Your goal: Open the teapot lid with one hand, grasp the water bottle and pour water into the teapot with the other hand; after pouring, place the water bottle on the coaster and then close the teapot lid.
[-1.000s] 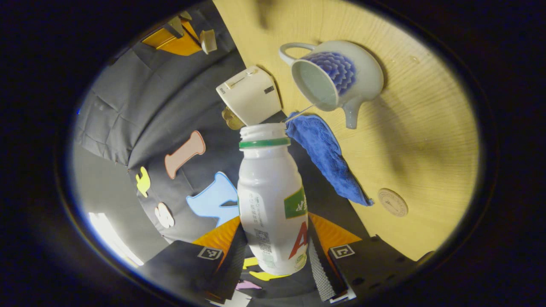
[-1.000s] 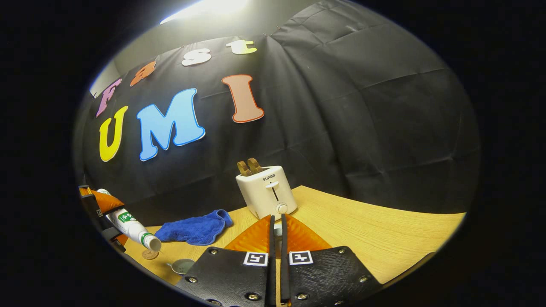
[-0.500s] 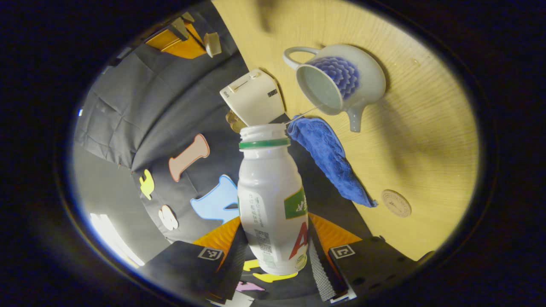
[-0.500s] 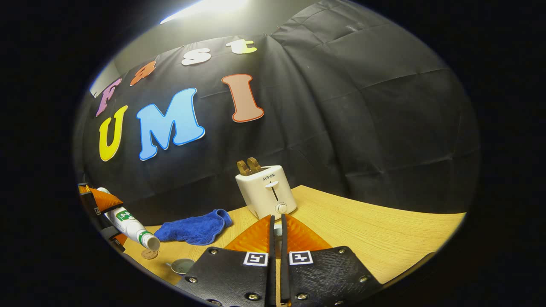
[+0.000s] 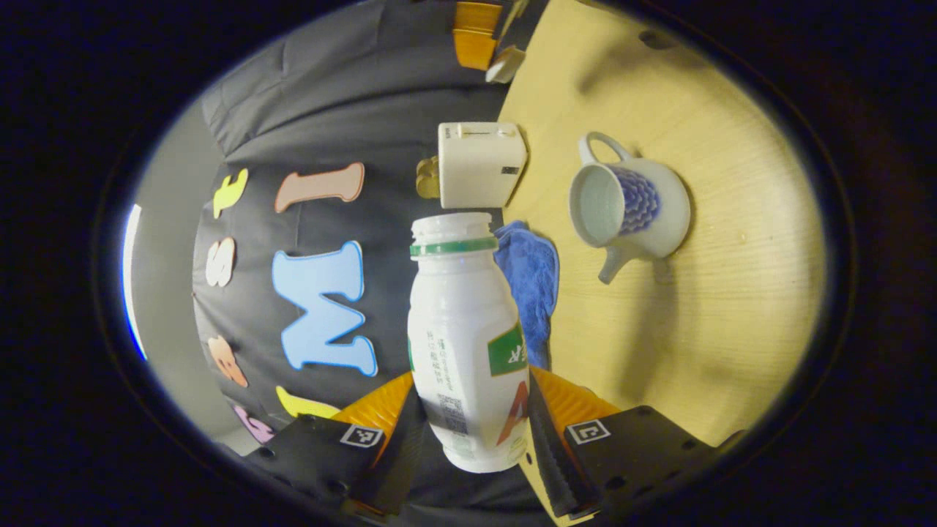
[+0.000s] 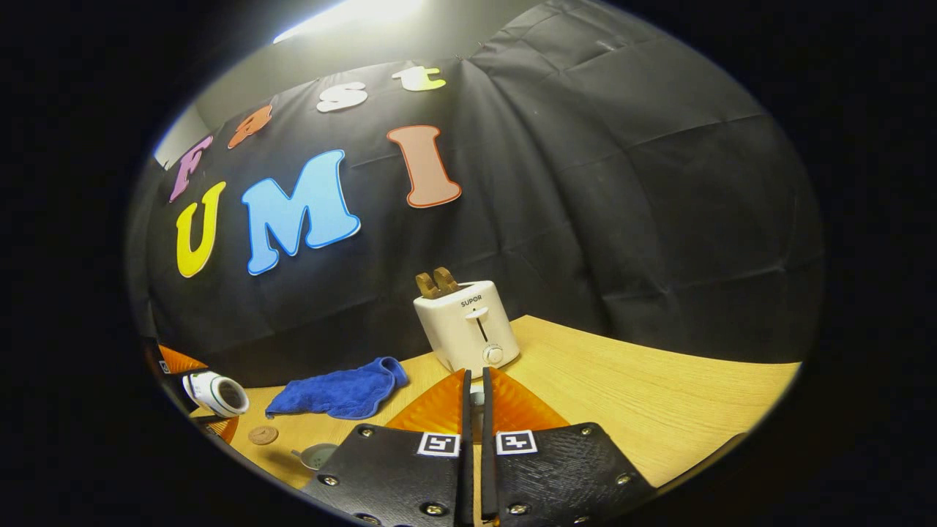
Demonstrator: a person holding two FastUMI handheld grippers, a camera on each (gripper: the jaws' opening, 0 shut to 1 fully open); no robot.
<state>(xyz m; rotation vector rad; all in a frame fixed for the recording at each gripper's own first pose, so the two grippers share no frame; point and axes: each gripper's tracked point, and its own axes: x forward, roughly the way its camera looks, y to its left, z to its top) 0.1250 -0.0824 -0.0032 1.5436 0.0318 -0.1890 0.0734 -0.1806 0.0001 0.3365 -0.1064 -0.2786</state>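
The left gripper (image 5: 468, 432) clamps the open water bottle (image 5: 466, 344) by its base, lying about level, mouth aimed left of the lidless teapot (image 5: 631, 207), so I judge pouring done. Bare table (image 5: 703, 322) lies around the teapot. The right gripper (image 6: 475, 410), fingers together, holds the lid (image 5: 505, 64) up clear; the coaster (image 6: 263, 435) sits near the blue cloth (image 6: 340, 391).

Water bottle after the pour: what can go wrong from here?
1. The water bottle is uncapped and on its side in the left gripper; leftover water could spill on the table.
2. The coaster is small, so the bottle could land off-centre and tip.
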